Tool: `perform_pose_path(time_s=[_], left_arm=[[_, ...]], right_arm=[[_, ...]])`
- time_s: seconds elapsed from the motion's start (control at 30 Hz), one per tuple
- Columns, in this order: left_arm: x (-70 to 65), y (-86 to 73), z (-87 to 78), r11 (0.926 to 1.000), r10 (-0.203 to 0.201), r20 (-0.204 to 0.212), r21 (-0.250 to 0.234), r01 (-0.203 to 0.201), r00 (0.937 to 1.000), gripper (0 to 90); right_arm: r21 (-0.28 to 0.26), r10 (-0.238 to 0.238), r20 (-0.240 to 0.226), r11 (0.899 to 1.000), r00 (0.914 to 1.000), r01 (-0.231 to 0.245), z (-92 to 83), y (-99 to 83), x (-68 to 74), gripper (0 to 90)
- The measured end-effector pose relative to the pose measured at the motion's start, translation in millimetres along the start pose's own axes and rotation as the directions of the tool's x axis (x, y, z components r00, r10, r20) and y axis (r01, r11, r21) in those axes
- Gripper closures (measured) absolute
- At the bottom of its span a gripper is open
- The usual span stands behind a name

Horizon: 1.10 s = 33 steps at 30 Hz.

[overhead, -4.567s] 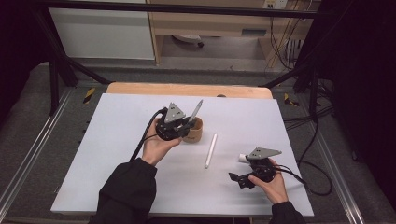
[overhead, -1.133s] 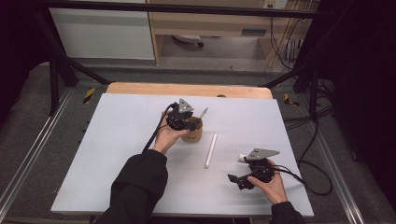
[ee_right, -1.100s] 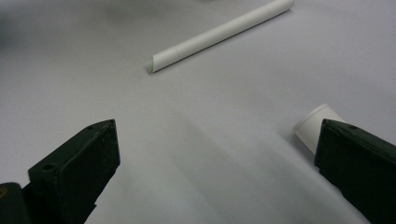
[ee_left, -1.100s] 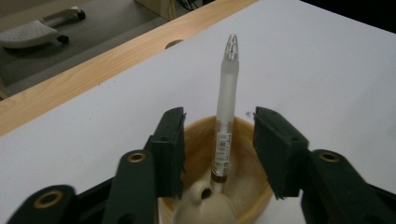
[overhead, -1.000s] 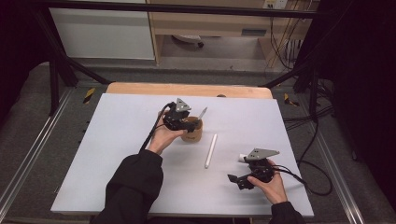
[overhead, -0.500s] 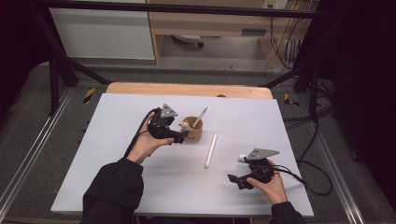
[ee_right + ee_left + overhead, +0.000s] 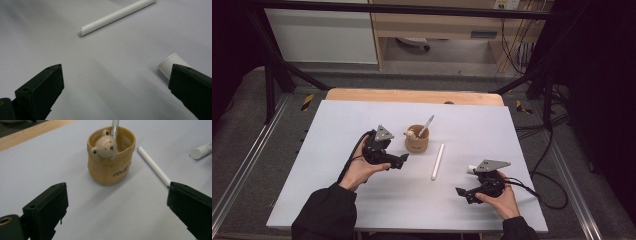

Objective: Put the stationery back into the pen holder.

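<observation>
pen [image 7: 427,125] in cup [image 7: 416,143] | white stick [image 7: 438,161] right of cup | both on table [image 7: 337,120]

Between the tan bear-faced pen cup [image 7: 417,140] and the left gripper [image 7: 398,161], a strip of bare table is lying open. The long white pen [image 7: 438,161] is lying just right of the cup, barring a straight sweep from the right gripper [image 7: 463,193]. A short white cylinder [image 7: 473,169] is sitting close beside that gripper. The grey tabletop [image 7: 337,200] is offering free passage on the left and near side
</observation>
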<state>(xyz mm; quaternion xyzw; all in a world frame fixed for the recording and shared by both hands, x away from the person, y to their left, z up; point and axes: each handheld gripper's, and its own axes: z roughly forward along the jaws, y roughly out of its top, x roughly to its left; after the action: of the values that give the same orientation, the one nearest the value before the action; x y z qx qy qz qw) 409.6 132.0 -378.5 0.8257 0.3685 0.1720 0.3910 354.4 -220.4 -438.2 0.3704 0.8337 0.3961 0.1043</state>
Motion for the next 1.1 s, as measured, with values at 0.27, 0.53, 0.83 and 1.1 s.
perform_pose_path(time_s=[0.27, 0.53, 0.83, 1.1], left_arm=[[-16.7, -14.8, 3.3, 0.9998, 0.015, 0.030, 0.015, -0.015, 0.9995, 3.0], [-39.8, -12.7, 15.0, 0.9998, 0.006, 0.038, 0.018, -0.007, 0.9992, 9.0], [-63.0, -8.7, 40.5, 0.9991, -0.013, 0.041, 0.040, 0.011, 0.9991, 21.7], [-79.7, -4.9, 60.7, 0.9976, -0.054, 0.047, 0.045, 0.052, 0.9974, 36.1]], right_arm=[[0.000, -0.005, 0.001, 1.000, 1.0000, 0.005, -0.5, -0.5, 0.2, 0.7], [0.000, -0.007, 0.003, 1.000, 1.0000, 0.007, -0.2, -0.8, 0.4, 0.7], [0.003, -0.007, 0.003, 1.000, 1.0000, 0.007, -0.5, -0.9, 0.6, 0.7], [0.005, -0.004, 0.001, 1.000, 1.0000, 0.004, -0.1, -1.2, 1.1, 0.7]])
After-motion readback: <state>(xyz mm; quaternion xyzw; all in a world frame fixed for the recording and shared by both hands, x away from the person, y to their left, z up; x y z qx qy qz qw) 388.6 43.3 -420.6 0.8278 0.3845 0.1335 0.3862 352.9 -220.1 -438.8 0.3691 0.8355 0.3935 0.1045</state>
